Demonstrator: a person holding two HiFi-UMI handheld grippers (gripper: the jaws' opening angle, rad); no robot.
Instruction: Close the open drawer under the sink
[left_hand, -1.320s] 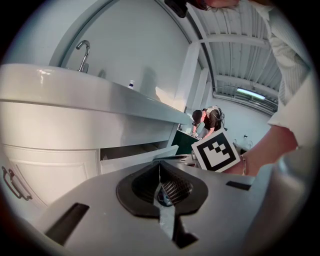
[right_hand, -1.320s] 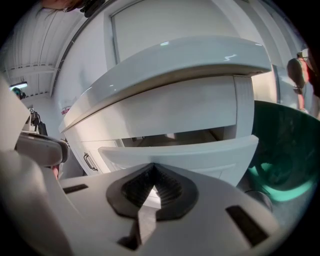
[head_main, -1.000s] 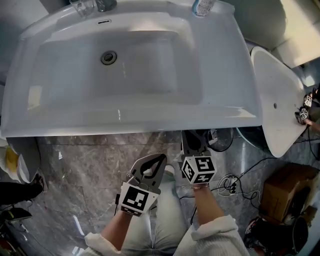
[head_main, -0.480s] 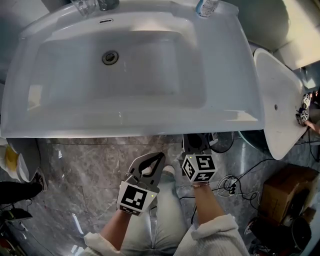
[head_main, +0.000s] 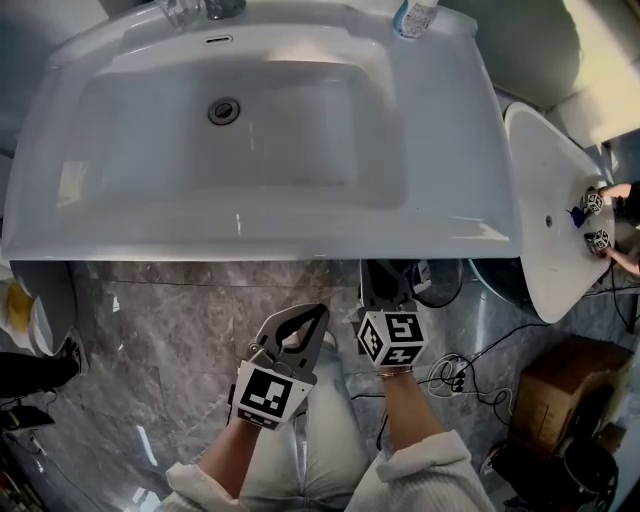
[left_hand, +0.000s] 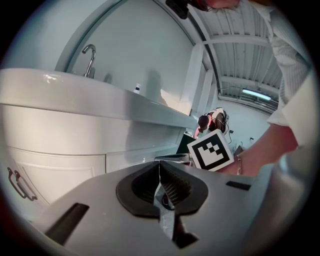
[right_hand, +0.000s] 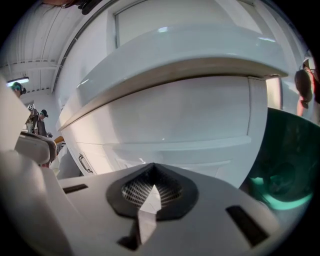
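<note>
Room: grey marbled floor (head_main: 180, 330) lies under a wide white ceramic basin (head_main: 260, 240), whose front rim overhangs the cabinet.
Right gripper: right gripper (right_hand: 150, 192) has its jaws together with nothing between them. The tips point at the cabinet front from very close, and whether they touch it cannot be told.
Left gripper: left gripper (left_hand: 160, 182) is also closed and empty, held back just beside the right one.
Drawer: white panelled drawer front (right_hand: 180, 117) sits directly under the rim. The head view hides it, so how far out it stands cannot be told.
Nearby: curved metal handle (right_hand: 84, 163) on the neighbouring door, dark green rounded container (right_hand: 287, 165) on the other side.
Risk, slip: narrow closed tips may skate across the glossy panel.
Risk, skew: a push right of centre may cock the drawer and jam it.
Risk, rim: lifting while pushing may knock the gripper against the overhang.
</note>
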